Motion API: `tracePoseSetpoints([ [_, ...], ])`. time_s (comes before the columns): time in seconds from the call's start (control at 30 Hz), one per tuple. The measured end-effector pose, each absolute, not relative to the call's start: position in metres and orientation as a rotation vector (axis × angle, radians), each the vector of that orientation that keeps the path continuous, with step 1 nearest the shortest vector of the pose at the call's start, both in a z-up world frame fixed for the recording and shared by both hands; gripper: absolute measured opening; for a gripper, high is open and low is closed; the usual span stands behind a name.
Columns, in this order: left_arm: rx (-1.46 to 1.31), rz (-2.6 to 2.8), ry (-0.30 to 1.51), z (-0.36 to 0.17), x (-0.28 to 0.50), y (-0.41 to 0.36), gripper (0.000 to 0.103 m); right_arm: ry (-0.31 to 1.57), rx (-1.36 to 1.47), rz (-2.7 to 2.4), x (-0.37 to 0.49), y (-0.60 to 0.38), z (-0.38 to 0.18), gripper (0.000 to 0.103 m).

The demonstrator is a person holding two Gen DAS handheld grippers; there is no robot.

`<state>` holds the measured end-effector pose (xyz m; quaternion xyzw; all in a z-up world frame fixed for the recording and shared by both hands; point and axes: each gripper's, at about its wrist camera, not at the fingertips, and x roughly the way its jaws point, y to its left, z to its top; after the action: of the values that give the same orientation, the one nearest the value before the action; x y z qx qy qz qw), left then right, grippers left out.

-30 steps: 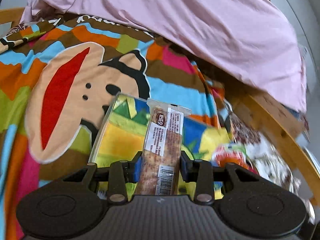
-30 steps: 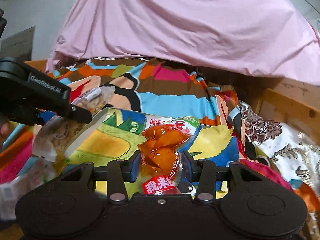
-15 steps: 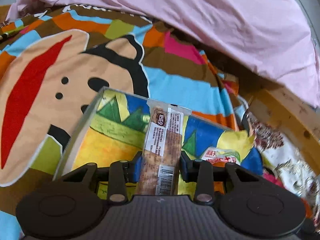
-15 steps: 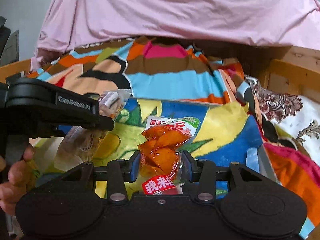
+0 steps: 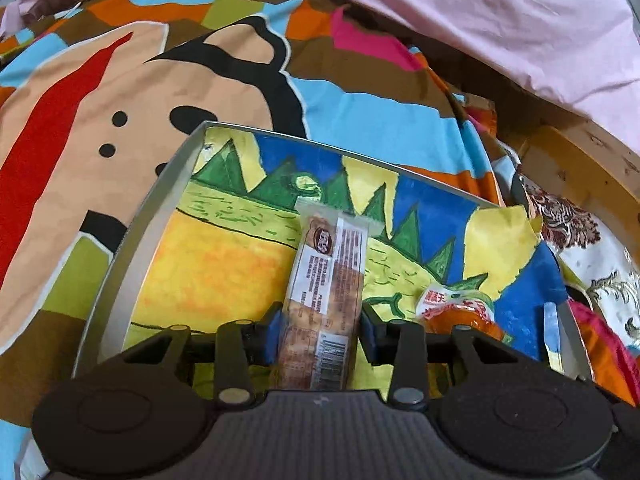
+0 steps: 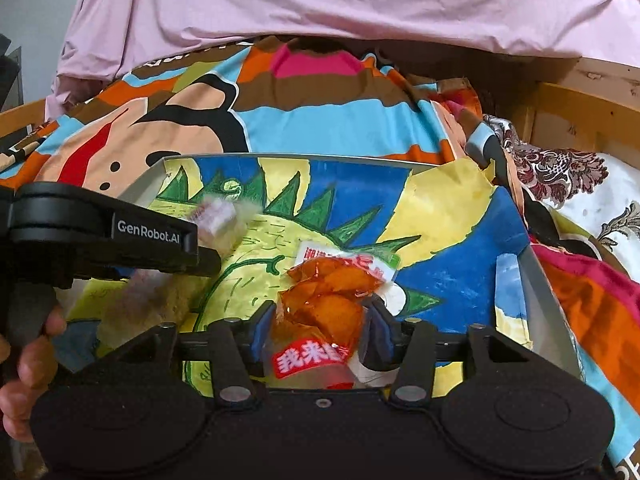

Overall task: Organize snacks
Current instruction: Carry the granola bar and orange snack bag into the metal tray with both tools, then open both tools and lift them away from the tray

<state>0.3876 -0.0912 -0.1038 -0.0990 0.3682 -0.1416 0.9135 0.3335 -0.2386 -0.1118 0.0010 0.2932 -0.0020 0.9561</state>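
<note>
My left gripper (image 5: 320, 330) is shut on a long clear-wrapped biscuit bar (image 5: 326, 280) and holds it over a shallow grey tray (image 5: 132, 224) lined with a painted dinosaur picture. My right gripper (image 6: 318, 330) is shut on an orange snack packet (image 6: 324, 300) with a red label, held over the same tray (image 6: 540, 280). The orange packet also shows at the right in the left wrist view (image 5: 460, 308). The left gripper body (image 6: 108, 236) and its blurred bar (image 6: 216, 216) show at the left in the right wrist view.
The tray lies on a bright cartoon bedsheet (image 5: 120, 100). A pink blanket (image 6: 320, 8) is heaped behind it. A wooden bed frame (image 6: 580, 112) and a floral cloth (image 6: 580, 184) lie to the right. A hand (image 6: 24, 360) holds the left gripper's handle.
Both grippers have moved forward and down over the tray with their snacks still held. The tray now fills more of both views.
</note>
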Motion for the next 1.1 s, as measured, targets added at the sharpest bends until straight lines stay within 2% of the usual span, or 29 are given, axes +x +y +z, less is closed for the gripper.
tracePoseSetpoints([
  [0.07, -0.215, -0.299, 0.762, -0.102, 0.387, -0.091, 0.059, 0.590, 0.006, -0.003, 0.332, -0.239, -0.109, 0.061],
  [0.13, -0.249, -0.298, 0.758, -0.100, 0.385, -0.087, 0.067, 0.579, 0.007, -0.009, 0.329, -0.241, -0.104, 0.070],
  [0.23, -0.282, -0.297, 0.748, -0.091, 0.381, -0.082, 0.076, 0.554, 0.034, -0.019, 0.321, -0.247, -0.093, 0.084],
  [0.33, -0.305, -0.293, 0.708, -0.077, 0.372, -0.077, 0.084, 0.520, 0.064, -0.028, 0.309, -0.254, -0.080, 0.093],
  [0.43, -0.296, -0.294, 0.661, -0.059, 0.360, -0.075, 0.090, 0.475, 0.082, -0.039, 0.294, -0.260, -0.064, 0.100],
  [0.53, -0.271, -0.287, 0.610, -0.046, 0.342, -0.072, 0.098, 0.436, 0.094, -0.048, 0.278, -0.264, -0.049, 0.102],
  [0.67, -0.201, -0.278, 0.540, -0.032, 0.316, -0.068, 0.102, 0.370, 0.060, -0.053, 0.253, -0.267, -0.031, 0.102],
  [0.87, -0.135, -0.282, 0.451, -0.010, 0.275, -0.065, 0.102, 0.297, 0.040, -0.073, 0.211, -0.271, -0.007, 0.102],
  [1.1, -0.096, -0.284, 0.434, -0.002, 0.223, -0.052, 0.102, 0.249, 0.062, -0.079, 0.159, -0.273, 0.011, 0.102],
])
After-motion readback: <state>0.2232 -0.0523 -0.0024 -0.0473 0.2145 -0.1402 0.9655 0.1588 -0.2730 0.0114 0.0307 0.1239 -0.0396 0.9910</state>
